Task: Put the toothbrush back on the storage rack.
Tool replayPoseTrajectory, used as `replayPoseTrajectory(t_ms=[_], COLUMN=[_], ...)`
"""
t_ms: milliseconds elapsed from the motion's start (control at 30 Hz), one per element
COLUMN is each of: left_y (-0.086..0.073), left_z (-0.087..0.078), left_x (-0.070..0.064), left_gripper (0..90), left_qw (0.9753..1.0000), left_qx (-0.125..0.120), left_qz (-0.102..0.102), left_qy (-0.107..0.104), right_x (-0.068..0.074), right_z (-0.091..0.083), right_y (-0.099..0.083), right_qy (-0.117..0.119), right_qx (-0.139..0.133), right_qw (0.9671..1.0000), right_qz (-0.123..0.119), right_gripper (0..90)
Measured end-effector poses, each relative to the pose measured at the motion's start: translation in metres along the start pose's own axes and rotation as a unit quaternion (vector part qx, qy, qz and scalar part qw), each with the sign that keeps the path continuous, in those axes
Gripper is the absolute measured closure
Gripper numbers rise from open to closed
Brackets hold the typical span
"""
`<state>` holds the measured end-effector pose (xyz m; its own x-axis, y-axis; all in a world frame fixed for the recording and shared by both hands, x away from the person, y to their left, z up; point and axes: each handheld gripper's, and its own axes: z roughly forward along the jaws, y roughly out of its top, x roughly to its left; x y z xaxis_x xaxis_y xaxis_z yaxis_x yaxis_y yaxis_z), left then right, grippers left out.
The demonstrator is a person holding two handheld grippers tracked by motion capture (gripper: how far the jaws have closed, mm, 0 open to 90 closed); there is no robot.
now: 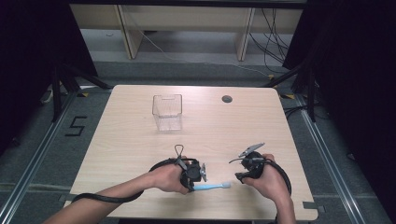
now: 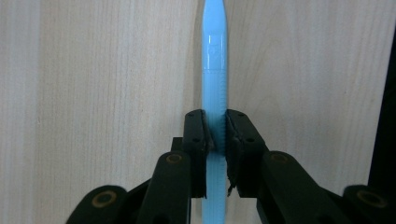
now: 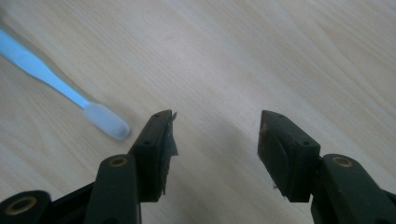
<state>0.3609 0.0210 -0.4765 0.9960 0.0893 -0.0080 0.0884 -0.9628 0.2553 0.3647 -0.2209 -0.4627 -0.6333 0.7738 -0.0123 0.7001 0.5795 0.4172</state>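
On the light wooden tabletop [image 1: 140,140], near the person's edge, a blue toothbrush [image 1: 211,186] lies flat with its bristle end pointing toward the right tool [image 1: 246,164]. The left tool [image 1: 195,173] is clamped on the toothbrush handle.

The left gripper view makes that grip plain: the two black jaws press on either side of the blue handle [image 2: 215,93], which runs straight up the middle of the view between them, with wood grain behind. Faint raised marks sit on the handle's upper part, too blurred to read.

The right gripper view shows the right tool [image 3: 215,140] with its jaws wide apart and nothing between them, hovering close over the wood. The white bristle head of the toothbrush [image 3: 105,120] lies just beside its left jaw, apart from it.

The high view adds the wider setting: a clear plastic box [image 1: 167,112] stands upright toward the far side of the tabletop, well apart from both hands, and a small round hole [image 1: 227,99] sits in the wood near the far right. On the floor to the left, black tape forms the figure "5" [image 1: 75,126].
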Motion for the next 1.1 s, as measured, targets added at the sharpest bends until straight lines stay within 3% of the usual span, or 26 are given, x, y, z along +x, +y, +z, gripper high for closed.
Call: replayPoseTrajectory(t_ms=[167, 200, 300, 333, 367, 400, 433, 467, 500, 533, 600, 633, 667, 733, 767, 800, 833, 900, 933, 967, 1000, 1033, 1067, 1100], left_y=[-0.003, -0.005, -0.008, -0.012, -0.012, -0.015, -0.015, -0.019, -0.019, -0.021, -0.025, -0.028, -0.032, -0.038, -0.038, -0.044, -0.044, -0.054, -0.056, -0.056, -0.062, -0.062, -0.067, -0.071], left_z=[-0.007, -0.011, -0.017, -0.021, -0.021, -0.025, -0.025, -0.029, -0.029, -0.031, -0.035, -0.037, -0.040, -0.045, -0.045, -0.049, -0.049, -0.054, -0.055, -0.055, -0.057, -0.057, -0.058, -0.059], left_x=[0.000, 0.000, 0.002, 0.004, 0.004, 0.005, 0.005, 0.005, 0.005, 0.005, 0.006, 0.006, 0.007, 0.009, 0.009, 0.011, 0.011, 0.012, 0.012, 0.012, 0.012, 0.012, 0.013, 0.014], left_gripper=[78.1, 78.1, 78.1, 78.1, 78.1, 78.1, 78.1, 78.1, 78.1, 78.1, 78.1, 78.1, 78.1, 78.1, 78.1, 78.1, 78.1, 78.1, 78.1, 78.1, 78.1, 78.1, 78.1, 78.1], left_qw=[0.9997, 0.9994, 0.9984, 0.9969, 0.9969, 0.9949, 0.9949, 0.9927, 0.9927, 0.9903, 0.9870, 0.9852, 0.9809, 0.9783, 0.9783, 0.9721, 0.9721, 0.9595, 0.9566, 0.9566, 0.9472, 0.9472, 0.9417, 0.9354], left_qx=[-0.022, -0.034, -0.054, -0.075, -0.075, -0.097, -0.097, -0.115, -0.115, -0.132, -0.152, -0.162, -0.184, -0.198, -0.198, -0.224, -0.224, -0.268, -0.277, -0.277, -0.304, -0.304, -0.318, -0.333], left_qz=[-0.004, -0.006, -0.014, -0.015, -0.015, -0.016, -0.016, -0.026, -0.026, -0.035, -0.042, -0.044, -0.054, -0.049, -0.049, -0.056, -0.056, -0.068, -0.071, -0.071, -0.081, -0.081, -0.084, -0.093], left_qy=[0.006, 0.007, 0.013, 0.018, 0.018, 0.024, 0.024, 0.023, 0.023, 0.027, 0.031, 0.033, 0.034, 0.039, 0.039, 0.041, 0.041, 0.052, 0.055, 0.055, 0.062, 0.062, 0.071, 0.073], right_x=[-0.002, -0.004, -0.006, -0.009, -0.009, -0.013, -0.014, -0.014, -0.014, -0.016, -0.017, -0.020, -0.019, -0.022, -0.022, -0.023, -0.023, -0.026, -0.025, -0.025, -0.025, -0.025, -0.028, -0.027], right_z=[-0.005, -0.006, -0.011, -0.015, -0.015, -0.019, -0.020, -0.022, -0.022, -0.023, -0.026, -0.026, -0.027, -0.028, -0.028, -0.028, -0.028, -0.028, -0.028, -0.028, -0.027, -0.027, -0.026, -0.025], right_y=[0.000, 0.000, 0.000, 0.000, 0.000, 0.000, -0.001, -0.001, -0.001, -0.001, -0.002, -0.002, -0.003, -0.004, -0.004, -0.004, -0.004, -0.005, -0.005, -0.005, -0.005, -0.005, -0.006, -0.006], right_qy=[-0.007, -0.009, -0.020, -0.032, -0.032, -0.044, -0.047, -0.051, -0.051, -0.058, -0.065, -0.069, -0.071, -0.074, -0.074, -0.078, -0.078, -0.084, -0.083, -0.083, -0.083, -0.083, -0.089, -0.082], right_qx=[-0.018, -0.025, -0.049, -0.064, -0.064, -0.082, -0.091, -0.098, -0.098, -0.103, -0.113, -0.120, -0.129, -0.135, -0.135, -0.141, -0.141, -0.156, -0.152, -0.152, -0.161, -0.161, -0.165, -0.165], right_qw=[0.9998, 0.9996, 0.9983, 0.9971, 0.9971, 0.9952, 0.9940, 0.9924, 0.9924, 0.9916, 0.9889, 0.9883, 0.9854, 0.9845, 0.9845, 0.9831, 0.9831, 0.9808, 0.9806, 0.9806, 0.9787, 0.9787, 0.9789, 0.9783], right_qz=[0.010, 0.005, 0.024, 0.026, 0.026, 0.031, 0.039, 0.054, 0.054, 0.052, 0.071, 0.064, 0.086, 0.084, 0.084, 0.087, 0.087, 0.081, 0.093, 0.093, 0.097, 0.097, 0.082, 0.094], right_gripper=[46.6, 46.7, 47.0, 47.2, 47.2, 47.4, 47.4, 47.5, 47.5, 47.7, 47.8, 47.8, 47.9, 48.0, 48.0, 48.1, 48.1, 48.2, 48.2, 48.2, 48.2, 48.2, 48.3, 48.4])
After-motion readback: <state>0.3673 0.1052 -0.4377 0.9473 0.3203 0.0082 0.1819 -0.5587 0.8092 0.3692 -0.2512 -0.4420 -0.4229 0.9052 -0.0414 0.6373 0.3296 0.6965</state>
